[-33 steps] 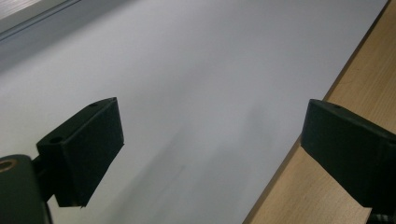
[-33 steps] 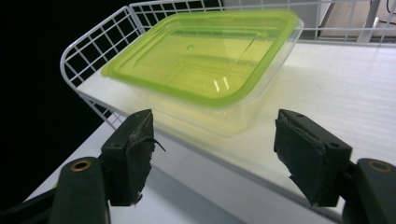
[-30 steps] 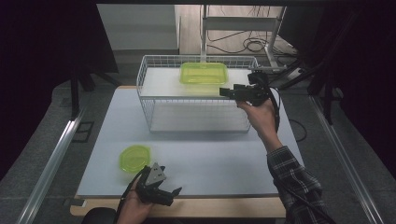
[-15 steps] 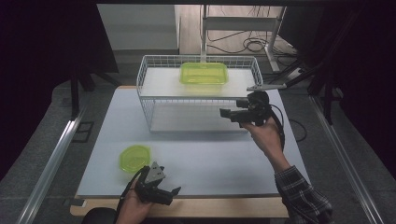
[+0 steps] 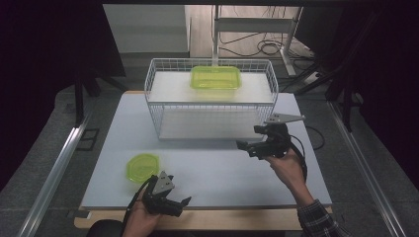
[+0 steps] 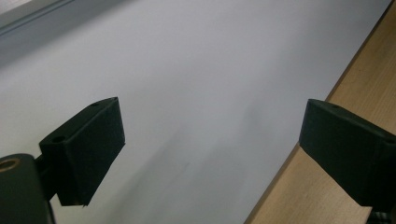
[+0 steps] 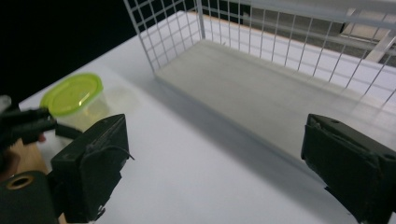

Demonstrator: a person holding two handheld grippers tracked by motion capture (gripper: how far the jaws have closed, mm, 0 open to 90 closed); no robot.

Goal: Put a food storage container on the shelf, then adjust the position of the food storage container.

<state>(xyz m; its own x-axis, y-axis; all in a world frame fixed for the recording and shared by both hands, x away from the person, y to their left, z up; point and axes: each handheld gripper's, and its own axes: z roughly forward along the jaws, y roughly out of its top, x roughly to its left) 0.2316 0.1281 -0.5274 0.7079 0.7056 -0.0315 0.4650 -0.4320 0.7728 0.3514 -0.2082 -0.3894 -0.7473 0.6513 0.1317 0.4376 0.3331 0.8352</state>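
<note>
A round clear tub with a lime-green lid (image 5: 142, 167) (image 7: 72, 95) sits on the white table mat near the front left. A lime-green rectangular tub (image 5: 215, 77) rests on the upper shelf of a white wire rack (image 5: 158, 106). My right gripper (image 5: 241, 145) (image 7: 212, 158) hovers low by the rack's front right corner, pointing left. Its jaws have just been opening and stand open with nothing between them. My left gripper (image 5: 182, 203) (image 6: 210, 154) lies at the table's front edge just right of the round tub, open and empty.
The wire rack (image 7: 280, 46) takes up the back middle of the mat, and its lower shelf (image 7: 261, 93) is bare. A wooden strip (image 6: 299, 186) runs along the table's front edge. Cables and a metal stand (image 5: 257, 29) lie on the floor beyond.
My right gripper has come down and toward the front, from beside the rack's top right corner to low over the mat. The left gripper has stayed put.
</note>
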